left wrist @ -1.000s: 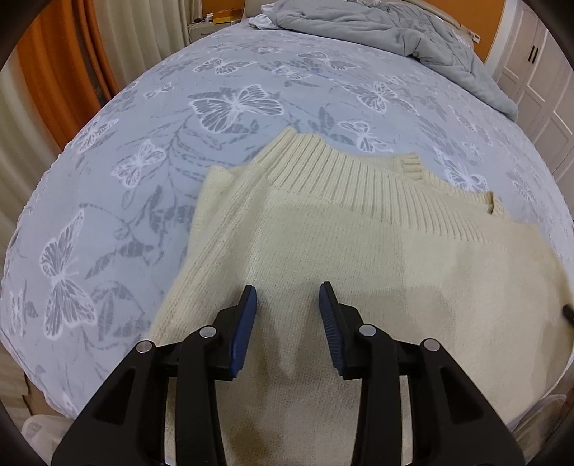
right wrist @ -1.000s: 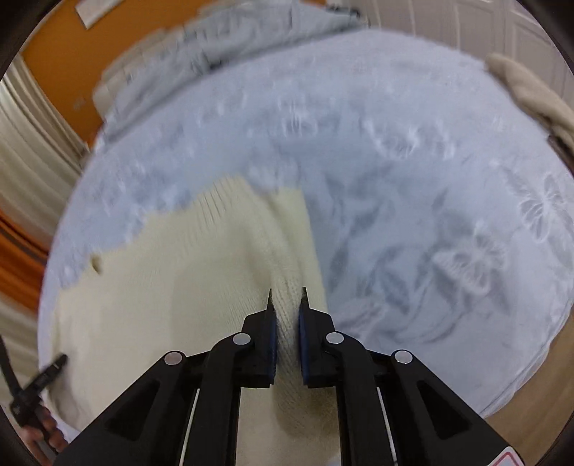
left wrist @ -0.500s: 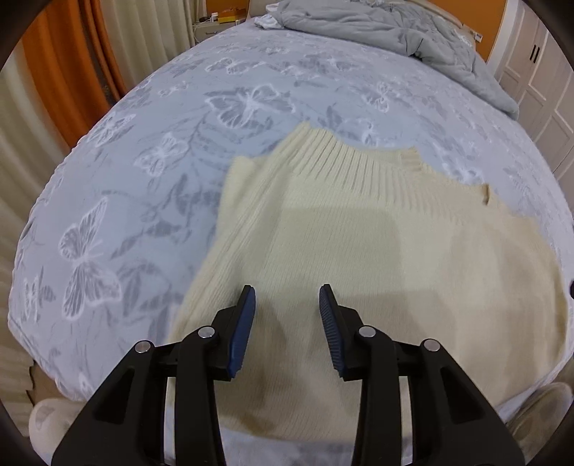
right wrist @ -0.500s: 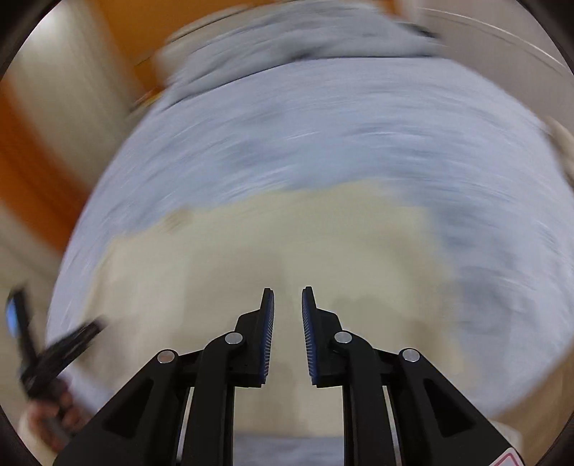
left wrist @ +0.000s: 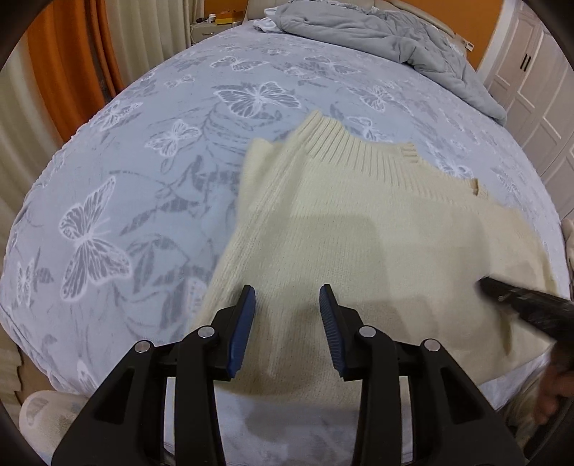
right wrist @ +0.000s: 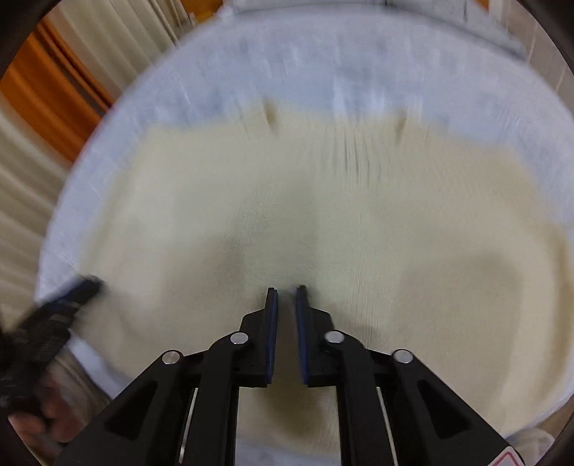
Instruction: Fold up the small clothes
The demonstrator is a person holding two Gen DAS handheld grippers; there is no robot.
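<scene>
A cream knitted sweater (left wrist: 376, 243) lies flat on the bed, its ribbed hem (left wrist: 362, 154) at the far side. My left gripper (left wrist: 287, 295) is open and empty, hovering over the sweater's near left part. The right gripper's tip (left wrist: 509, 297) shows at the right edge of the left wrist view. In the blurred right wrist view the sweater (right wrist: 323, 215) fills the middle. My right gripper (right wrist: 286, 292) hovers over it with a narrow gap between its jaws and nothing in them. The left gripper (right wrist: 68, 301) shows at that view's left edge.
The bed has a blue-grey butterfly-print cover (left wrist: 143, 186). A grey duvet (left wrist: 376, 32) is bunched at the head. Orange and cream curtains (left wrist: 71, 64) hang on the left, white wardrobe doors (left wrist: 538, 89) on the right. The bed's near edge (left wrist: 287, 430) lies under the left gripper.
My right gripper let go of the sweater edge, opened slightly and swung left over the sweater's middle. My left gripper drew back a little toward the bed's near edge, still open.
</scene>
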